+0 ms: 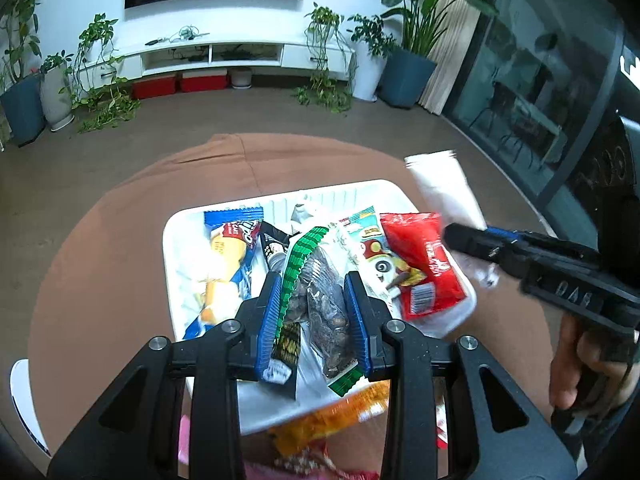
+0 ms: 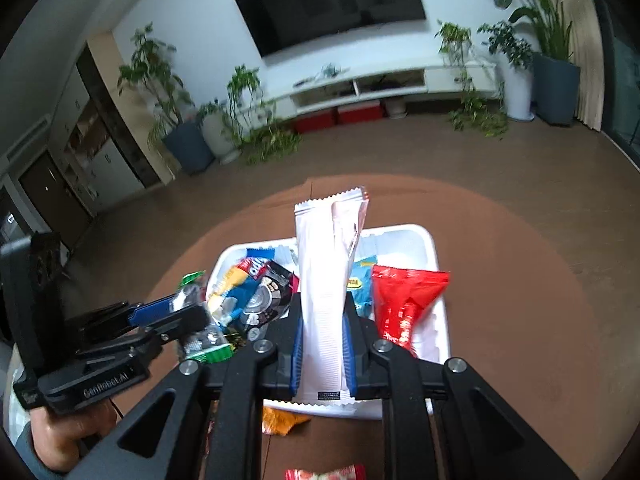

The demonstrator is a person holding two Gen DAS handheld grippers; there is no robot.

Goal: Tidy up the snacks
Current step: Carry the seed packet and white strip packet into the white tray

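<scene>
Blue ribbed pads of the left gripper clamp a clear crinkly packet with green serrated ends, dark nuts or seeds showing through the film; it is held above the near part of a white foam tray. That shallow, rounded-corner tray sits on a round table under a brown cloth and holds a blue-and-yellow wrapper, a black glossy packet, a cartoon-printed pack and a shiny red bag leaning over its right rim. An orange wrapper lies on the cloth just at the tray's near edge.

On the other side, the right gripper is closed on a long white sachet with a finely ridged, crimped surface and zigzag top edge. The sachet stands nearly upright over the tray's near middle, its folded top showing a silvery pink inner face.
</scene>
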